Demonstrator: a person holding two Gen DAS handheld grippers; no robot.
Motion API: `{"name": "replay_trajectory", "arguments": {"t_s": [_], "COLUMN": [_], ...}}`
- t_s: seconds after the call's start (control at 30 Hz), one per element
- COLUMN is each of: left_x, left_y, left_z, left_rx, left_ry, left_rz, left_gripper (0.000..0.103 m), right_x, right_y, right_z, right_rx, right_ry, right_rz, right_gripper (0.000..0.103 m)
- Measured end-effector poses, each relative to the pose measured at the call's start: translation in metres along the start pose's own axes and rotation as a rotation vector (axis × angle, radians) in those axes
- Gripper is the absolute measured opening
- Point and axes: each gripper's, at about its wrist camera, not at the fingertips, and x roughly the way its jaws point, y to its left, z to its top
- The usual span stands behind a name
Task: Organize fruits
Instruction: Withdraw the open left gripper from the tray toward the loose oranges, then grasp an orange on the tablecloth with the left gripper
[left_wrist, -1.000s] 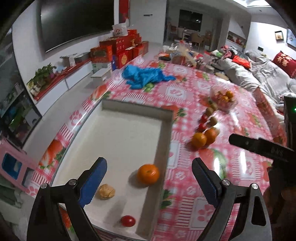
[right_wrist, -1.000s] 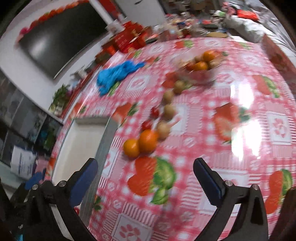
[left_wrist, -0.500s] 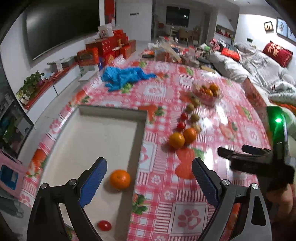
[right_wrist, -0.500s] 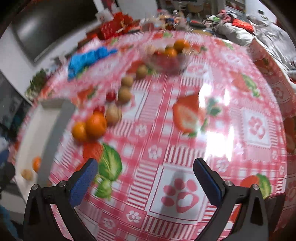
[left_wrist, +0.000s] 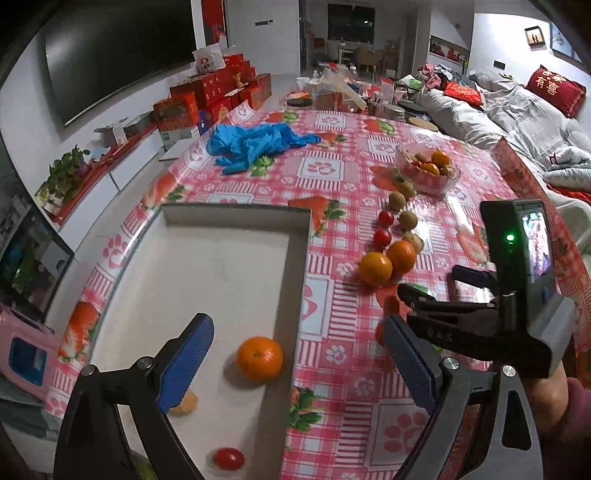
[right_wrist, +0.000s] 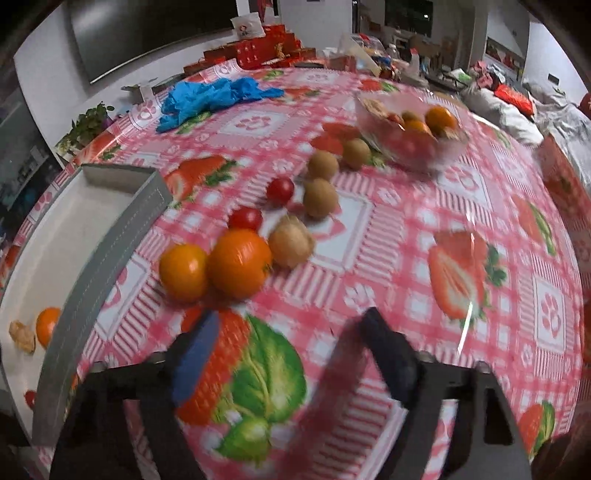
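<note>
Over the pink checked tabletop (right_wrist: 406, 236), my right hand-held gripper (right_wrist: 291, 354) hangs with fingers spread and empty, lined up toward the two loose round oranges (right_wrist: 218, 266) for an easy reach. My left hand-held gripper (left_wrist: 295, 365) waits agape above the shallow grey-rimmed white tray (left_wrist: 295, 266), where one orange (left_wrist: 259, 358) already sits.

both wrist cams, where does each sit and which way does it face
Left wrist: on the left gripper, over the white tray, facing the table; own open fingers, plus the right gripper and hand.
Right wrist: on the right gripper, low, facing two oranges; blurred open fingers.
Shared: tray, oranges, glass bowl, blue gloves.
</note>
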Motion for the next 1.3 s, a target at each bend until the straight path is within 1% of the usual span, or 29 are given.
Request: {"name": "replay_trajectory", "arguments": {"t_s": [0.13,0.17,0.2,0.23,0.27,0.3,0.43,0.53,0.67,0.77,0.83,0.9,1.0,1.2,1.23,1.27,1.3], "left_x": [-0.002,-0.001,0.000,0.001,0.004,0.005,0.015,0.026,0.045,0.062,0.072,0.087,0.103,0.113,0.114,0.119,0.123], "left_y": [0.010,0.012,0.013,0.014,0.013,0.012,0.002,-0.010,-0.030,-0.048,-0.058,-0.067,-0.072,-0.080,-0.080,-0.081,-0.081], "left_z": [0.010,0.012,0.013,0.015,0.016,0.016,0.019,0.023,0.028,0.033,0.034,0.034,0.032,0.035,0.036,0.038,0.038], "left_rx": [-0.008,-0.009,-0.008,-0.005,0.001,0.007,0.034,0.052,0.071,0.097,0.117,0.133,0.122,0.114,0.111,0.110,0.109], "left_ry": [-0.018,-0.020,-0.020,-0.020,-0.019,-0.018,-0.012,-0.007,0.009,0.017,0.021,0.041,0.065,0.046,0.045,0.056,0.074], "left_rz": [-0.004,-0.003,-0.002,0.001,0.003,0.004,-0.003,-0.023,-0.043,-0.059,-0.057,-0.041,-0.038,-0.032,-0.033,-0.033,-0.036], "left_gripper": [0.094,0.094,0.094,0.094,0.094,0.094,0.094,0.094,0.094,0.094,0.094,0.094,0.094,0.093,0.085,0.074,0.070], "right_x": [0.006,0.007,0.008,0.009,0.009,0.009,0.006,0.001,-0.014,-0.029,-0.035,-0.042,-0.049,-0.055,-0.055,-0.055,-0.057], "right_y": [0.002,0.004,0.005,0.007,0.008,0.007,-0.001,-0.013,-0.035,-0.051,-0.059,-0.065,-0.071,-0.080,-0.081,-0.083,-0.085], "right_z": [0.012,0.014,0.016,0.017,0.018,0.019,0.017,0.012,-0.002,-0.014,-0.020,-0.026,-0.036,-0.053,-0.055,-0.057,-0.059], "right_rx": [0.030,0.033,0.033,0.036,0.040,0.046,0.070,0.088,0.112,0.141,0.156,0.164,0.175,0.201,0.205,0.210,0.214], "right_ry": [-0.017,-0.021,-0.028,-0.033,-0.036,-0.043,-0.050,-0.037,-0.033,-0.040,-0.045,-0.053,-0.056,-0.048,-0.045,-0.044,-0.045], "right_rz": [0.033,0.036,0.042,0.054,0.058,0.077,0.102,0.113,0.119,0.113,0.114,0.111,0.113,0.115,0.114,0.115,0.112], "right_gripper": [0.070,0.068,0.061,0.059,0.051,0.038,0.038,0.038,0.034,0.034,0.034,0.034,0.034,0.034,0.034,0.034,0.034]}}
